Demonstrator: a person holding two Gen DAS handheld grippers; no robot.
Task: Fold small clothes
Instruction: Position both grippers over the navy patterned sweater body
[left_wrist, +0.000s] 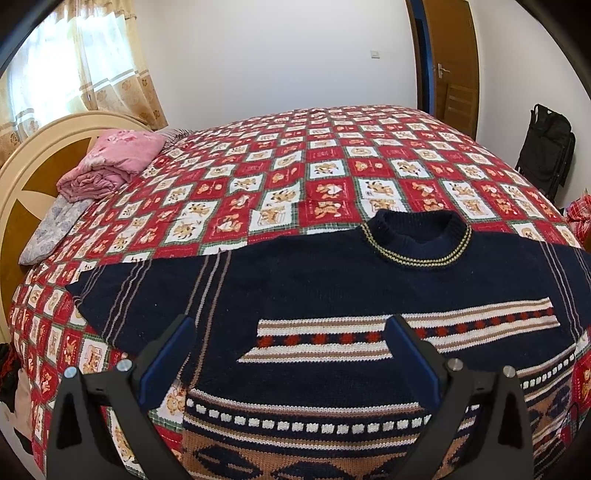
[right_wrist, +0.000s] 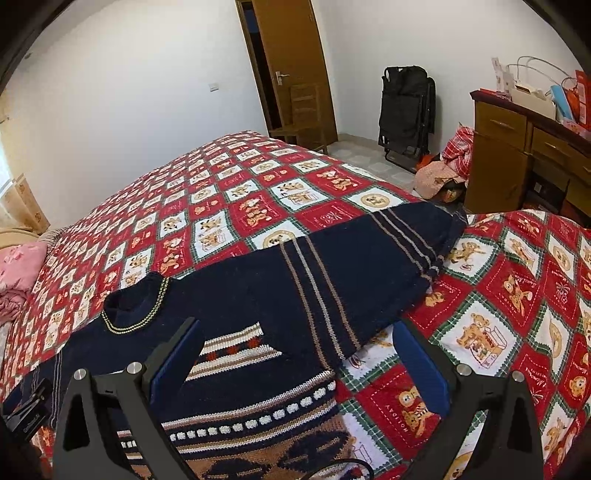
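Observation:
A navy knitted sweater (left_wrist: 332, 280) with white, tan and red pattern bands lies flat, front up, on the bed, sleeves spread to both sides. Its collar (left_wrist: 417, 236) points away from me. My left gripper (left_wrist: 291, 328) hovers open over the chest and left armpit, nothing between its blue pads. In the right wrist view the same sweater (right_wrist: 258, 295) stretches its right sleeve (right_wrist: 388, 254) toward the bed's edge. My right gripper (right_wrist: 299, 336) is open above the right armpit, one finger over the sweater, the other over the bedspread.
The bed carries a red, white and green teddy-bear bedspread (left_wrist: 295, 166). A folded pink blanket (left_wrist: 110, 162) and a pillow lie by the headboard (left_wrist: 33, 166). A wooden dresser (right_wrist: 517, 147), a black folded chair (right_wrist: 406, 107) and a pile of clothes (right_wrist: 447, 170) stand beyond the bed.

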